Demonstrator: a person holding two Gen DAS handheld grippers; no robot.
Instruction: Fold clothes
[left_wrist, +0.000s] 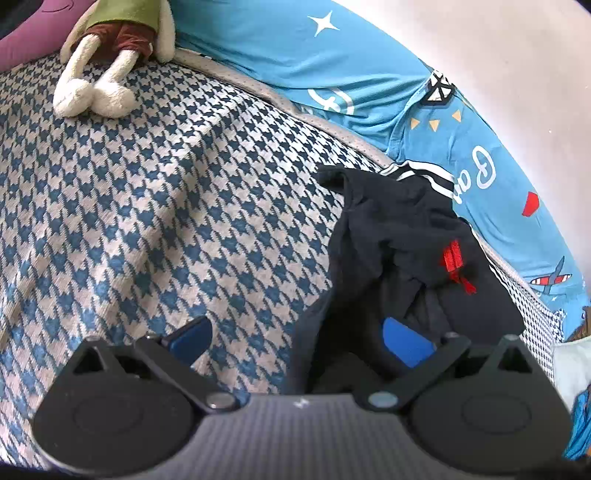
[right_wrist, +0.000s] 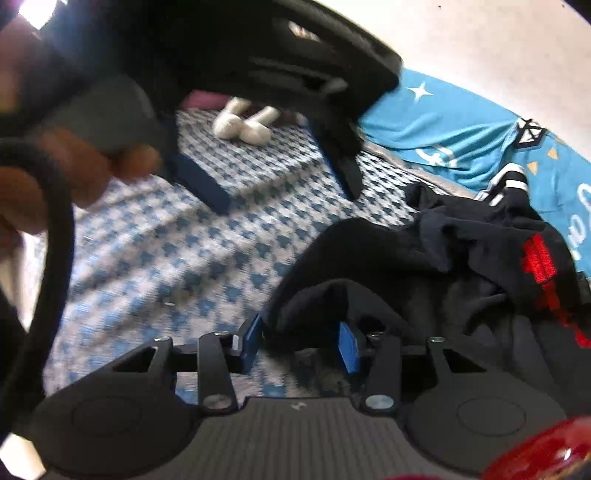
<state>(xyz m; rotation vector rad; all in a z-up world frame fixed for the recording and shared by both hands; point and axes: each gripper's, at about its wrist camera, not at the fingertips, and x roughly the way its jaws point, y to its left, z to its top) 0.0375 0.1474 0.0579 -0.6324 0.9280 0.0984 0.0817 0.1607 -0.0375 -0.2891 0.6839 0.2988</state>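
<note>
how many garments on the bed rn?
1 that shows: a crumpled black garment with white stripes and a red mark, lying on the houndstooth cover against the blue bedding. The heap may hide another piece underneath.

The left tongs (left_wrist: 299, 339) stand wide apart over a bed cover (left_wrist: 155, 206) in blue-and-white houndstooth. Their right blue pad rests on a crumpled black garment (left_wrist: 402, 240) with white stripes and a red mark, lying at the right. Far left, a plush toy (left_wrist: 107, 66) lies on the cover. A blue printed sheet (left_wrist: 332, 62) runs along the far right edge.
</note>
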